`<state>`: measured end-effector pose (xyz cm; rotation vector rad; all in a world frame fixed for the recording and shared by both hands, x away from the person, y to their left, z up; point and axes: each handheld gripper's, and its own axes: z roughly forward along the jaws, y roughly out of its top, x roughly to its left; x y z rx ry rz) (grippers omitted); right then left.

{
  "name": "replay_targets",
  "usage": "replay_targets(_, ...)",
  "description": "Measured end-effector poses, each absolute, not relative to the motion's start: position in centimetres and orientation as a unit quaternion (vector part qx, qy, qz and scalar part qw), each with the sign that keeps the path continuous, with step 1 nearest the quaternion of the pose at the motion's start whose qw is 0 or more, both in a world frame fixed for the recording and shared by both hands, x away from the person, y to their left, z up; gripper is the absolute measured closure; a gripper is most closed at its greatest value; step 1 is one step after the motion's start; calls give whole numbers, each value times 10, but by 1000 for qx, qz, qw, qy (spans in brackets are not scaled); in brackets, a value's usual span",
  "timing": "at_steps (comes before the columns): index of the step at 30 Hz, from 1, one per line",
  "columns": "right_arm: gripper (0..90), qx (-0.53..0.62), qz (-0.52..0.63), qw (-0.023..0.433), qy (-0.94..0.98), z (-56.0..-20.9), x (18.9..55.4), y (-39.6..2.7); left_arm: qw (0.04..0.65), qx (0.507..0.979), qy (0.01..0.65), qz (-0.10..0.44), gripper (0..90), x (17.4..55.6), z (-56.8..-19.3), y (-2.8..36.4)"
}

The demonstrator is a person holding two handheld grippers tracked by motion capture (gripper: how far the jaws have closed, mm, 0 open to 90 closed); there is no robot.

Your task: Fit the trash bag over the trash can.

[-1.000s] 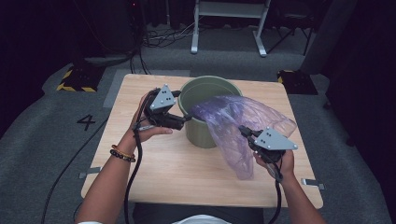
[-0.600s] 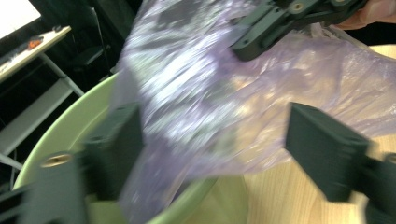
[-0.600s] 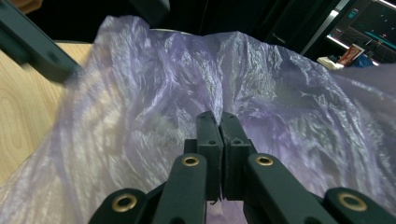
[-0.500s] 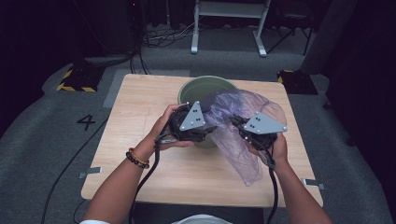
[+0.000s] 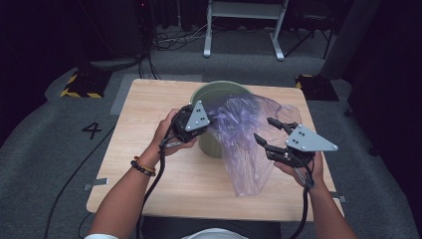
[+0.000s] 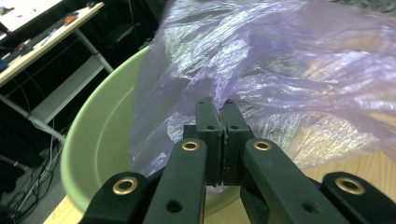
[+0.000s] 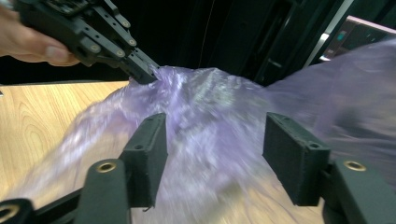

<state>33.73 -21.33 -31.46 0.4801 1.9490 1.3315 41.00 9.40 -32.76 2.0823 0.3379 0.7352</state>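
Note:
A thin purple plastic bag (image 5: 249, 149) hangs out of a pale green bucket (image 5: 219, 88) and drapes down onto the wooden table (image 5: 149, 109). My left gripper (image 5: 211, 128) is at the bucket's near rim. Its jaws have just been closing and now pinch a fold of the bag (image 6: 280, 70), with the tips (image 6: 222, 105) pressed together on the film. My right gripper (image 5: 263, 130) is to the right of the bag. Its jaws have just been opening and stand apart (image 7: 215, 140), with the bag (image 7: 210, 102) loose behind them and no pad touching it. The left gripper (image 7: 142, 74) shows at upper left in the right gripper view.
The bucket (image 6: 102, 130) stands at the far middle of the table. The floor around is grey carpet, with a white metal stand (image 5: 244, 30) and cables beyond the far edge. Bare wood lies left of the bucket and along the near edge.
My left gripper went from the bucket's left side across to the bag and shut on it. My right gripper let go of the bag, opened and rose a little.

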Motion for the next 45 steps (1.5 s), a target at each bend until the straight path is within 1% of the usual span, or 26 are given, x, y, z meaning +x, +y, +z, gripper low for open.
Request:
replay_targets(6,342,190,522,383,738,-319,326,-235,443,831,163,293,887,417,-331,105)
replay_targets(9,307,222,526,383,726,-326,331,-243,446,827,177,292,882,422,-333,111)
replay_targets(10,294,237,518,390,723,-330,334,-246,447,827,180,291,881,423,-334,113)
replay_targets(13,280,263,511,397,716,-338,340,-252,448,823,190,293,880,425,-336,118)
replay_targets(19,275,245,527,425,694,-344,334,-261,454,817,197,296,881,426,-340,127)
replay_targets(22,276,221,531,449,684,-343,325,-261,457,815,196,297,874,424,-339,129)
replay_targets(25,289,215,552,455,664,-342,321,-263,460,811,200,299,858,423,-340,132)
replay_targets(28,255,240,554,445,662,-341,327,-265,463,807,205,303,845,423,-340,136)
replay_targets(30,240,274,549,427,664,-342,336,-267,465,804,213,303,837,423,-340,139)
replay_targets(31,210,287,551,413,666,-343,341,-268,466,803,214,303,835,424,-341,141)
replay_targets(32,186,291,556,390,674,-344,346,-269,466,803,214,303,828,424,-341,141)
replay_targets(34,195,301,551,367,686,-346,357,-267,464,802,217,307,815,425,-341,143)
replay_targets(35,209,303,550,358,690,-348,361,-265,464,802,217,307,812,425,-341,143)
replay_targets(36,249,309,551,348,693,-349,367,-264,462,802,218,310,805,426,-341,143)
replay_targets(38,438,302,553,330,703,-350,376,-261,460,800,221,315,775,427,-340,144)
replay_targets(39,470,298,556,325,705,-351,379,-260,461,799,225,315,746,427,-340,146)
replay_targets(40,580,298,556,325,704,-351,382,-258,461,798,228,315,718,428,-340,146)
replay_targets(41,651,294,555,320,709,-351,385,-257,461,797,231,316,699,428,-340,148)
replay_targets(42,685,289,550,319,715,-351,388,-254,462,795,235,315,659,428,-340,150)
replay_targets(43,762,287,547,320,718,-351,389,-253,462,794,240,316,608,428,-340,152)
replay_targets(44,790,285,544,319,722,-351,392,-251,462,792,243,316,577,427,-340,154)
replay_targets(45,824,283,543,317,724,-351,394,-249,463,789,249,317,523,427,-339,157)
